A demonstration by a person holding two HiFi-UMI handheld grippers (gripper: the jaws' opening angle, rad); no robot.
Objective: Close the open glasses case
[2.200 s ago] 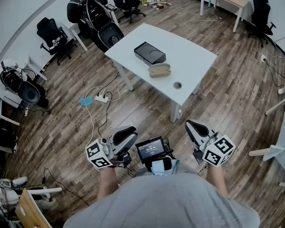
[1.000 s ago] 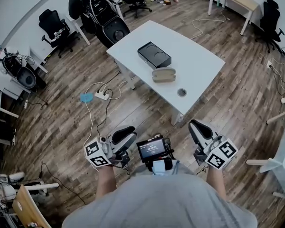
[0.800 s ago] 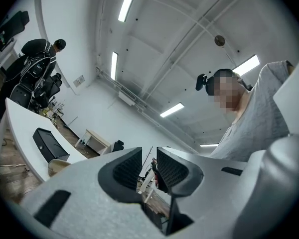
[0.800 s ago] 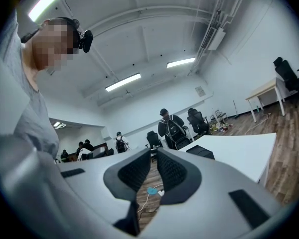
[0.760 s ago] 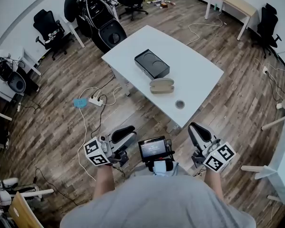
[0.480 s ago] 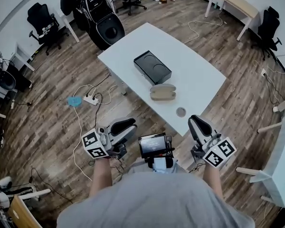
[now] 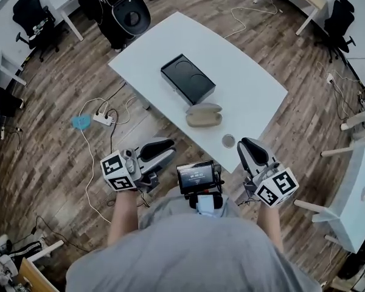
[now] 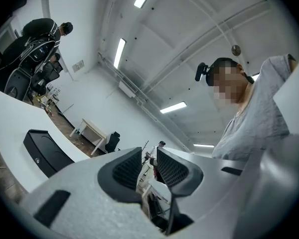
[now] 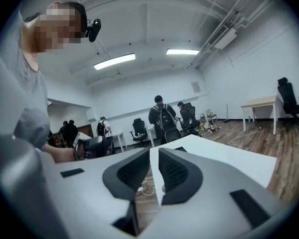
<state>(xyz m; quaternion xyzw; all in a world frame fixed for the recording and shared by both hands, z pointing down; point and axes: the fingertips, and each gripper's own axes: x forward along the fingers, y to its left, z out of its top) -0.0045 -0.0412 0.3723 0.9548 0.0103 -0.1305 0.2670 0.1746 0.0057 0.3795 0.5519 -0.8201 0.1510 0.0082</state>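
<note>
While the person is standing short of the white table, both tools are hanging at waist height over the wood floor, well apart from anything on the tabletop.

Left gripper: its own view is showing the jaws drawn to a narrow slit with nothing between them. Right gripper: same reading, jaws narrow and carrying nothing. A small screen is sitting at the person's chest between the two.

The tan glasses case is lying on the table close to its near edge. It is just beside the near corner of a flat black box, and a round grommet is sitting to its right and nearer. From the head view I am not managing to read how far the lid is standing open. Neither gripper view is showing the case.

Judgement: the closing is not yet under way, and the approach is the step in hand.

Risks I am expecting:
- The case is looking light and is lying loose on a smooth top. A one-sided push on the lid is likely to be sliding it rather than folding it, possibly off the near edge.
- With the box this close on the far side, a gripper reaching over may be nudging it into the case.
- A jaw tip lingering inside the shell risks getting pinched as the lid comes down.
</note>
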